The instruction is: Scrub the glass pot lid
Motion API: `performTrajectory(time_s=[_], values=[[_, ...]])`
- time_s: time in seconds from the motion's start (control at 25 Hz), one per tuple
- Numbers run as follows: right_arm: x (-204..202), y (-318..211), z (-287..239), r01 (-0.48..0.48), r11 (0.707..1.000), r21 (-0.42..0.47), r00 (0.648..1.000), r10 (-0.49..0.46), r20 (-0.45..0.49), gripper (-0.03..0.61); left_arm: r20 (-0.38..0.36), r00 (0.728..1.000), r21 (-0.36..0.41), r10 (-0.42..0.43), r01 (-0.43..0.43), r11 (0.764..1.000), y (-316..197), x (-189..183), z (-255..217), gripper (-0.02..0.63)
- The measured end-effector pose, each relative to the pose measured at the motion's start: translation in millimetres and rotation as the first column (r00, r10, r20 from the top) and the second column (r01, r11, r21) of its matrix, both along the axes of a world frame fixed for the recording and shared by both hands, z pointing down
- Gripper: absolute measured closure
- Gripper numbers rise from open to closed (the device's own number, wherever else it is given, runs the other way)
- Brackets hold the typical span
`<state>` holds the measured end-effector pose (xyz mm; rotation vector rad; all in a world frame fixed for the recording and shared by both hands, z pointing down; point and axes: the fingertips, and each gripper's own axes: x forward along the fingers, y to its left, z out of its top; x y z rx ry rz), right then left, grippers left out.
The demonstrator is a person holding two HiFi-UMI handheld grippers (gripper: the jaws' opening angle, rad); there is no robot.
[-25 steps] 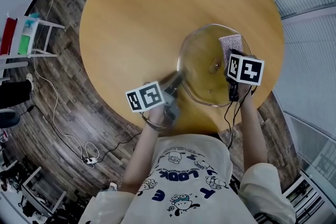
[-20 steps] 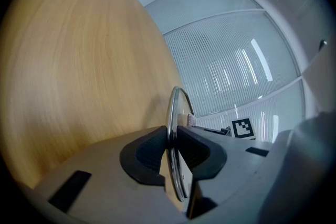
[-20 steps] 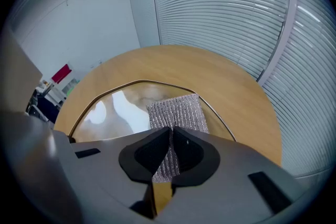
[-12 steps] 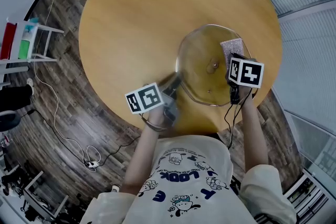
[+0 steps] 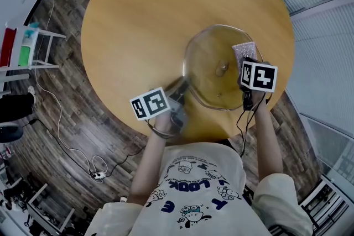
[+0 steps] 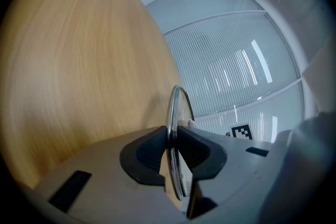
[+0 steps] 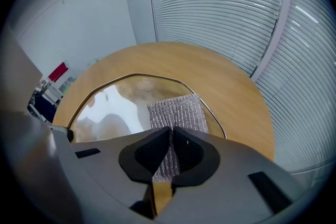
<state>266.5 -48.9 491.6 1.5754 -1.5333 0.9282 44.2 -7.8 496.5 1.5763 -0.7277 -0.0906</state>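
Left gripper view: jaws of the left gripper [image 6: 170, 132] clench the rim of the round glass pot lid [image 6: 179, 107]. Jaws of the right gripper [image 7: 171, 131] grasp a silver mesh scrubbing cloth [image 7: 176, 112], which lies ahead of them on the lid.

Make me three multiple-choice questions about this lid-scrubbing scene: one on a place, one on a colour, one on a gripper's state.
1. Where is the scrub pad? A: in a sink. B: against the glass lid, near its right rim. C: on a chair.
2. What colour is the pad? A: silver-grey. B: red. C: green.
3. What is the left gripper doing? A: hanging open. B: holding the pad. C: shut on the lid's rim.
Answers: B, the head view shows it on the lid's right side; A, its weave looks silvery; C, that gripper's fingers pinch the rim.
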Motion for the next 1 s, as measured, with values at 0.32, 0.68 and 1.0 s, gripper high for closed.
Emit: performTrajectory(time_s=[0.32,0.68,1.0], values=[[0.9,4.9,-2.2,-0.002,1.0,-0.017,1.0,0.002,-0.01,0.535,-0.005,1.0,0.003,0.009,-0.009,1.0,-0.8,-1.4,-1.9,0.54],[1.0,19.0,2.2,-0.004,0.998,-0.057,1.0,0.004,0.0,0.535,-0.004,1.0,0.007,0.018,-0.018,1.0,0.1,0.8,-1.8,0.54],[-4.2,29.5,4.5,-0.003,0.997,-0.076,1.0,0.003,0.006,0.535,-0.011,1.0,0.011,0.02,-0.02,1.0,-0.2,0.1,-3.3,0.541]])
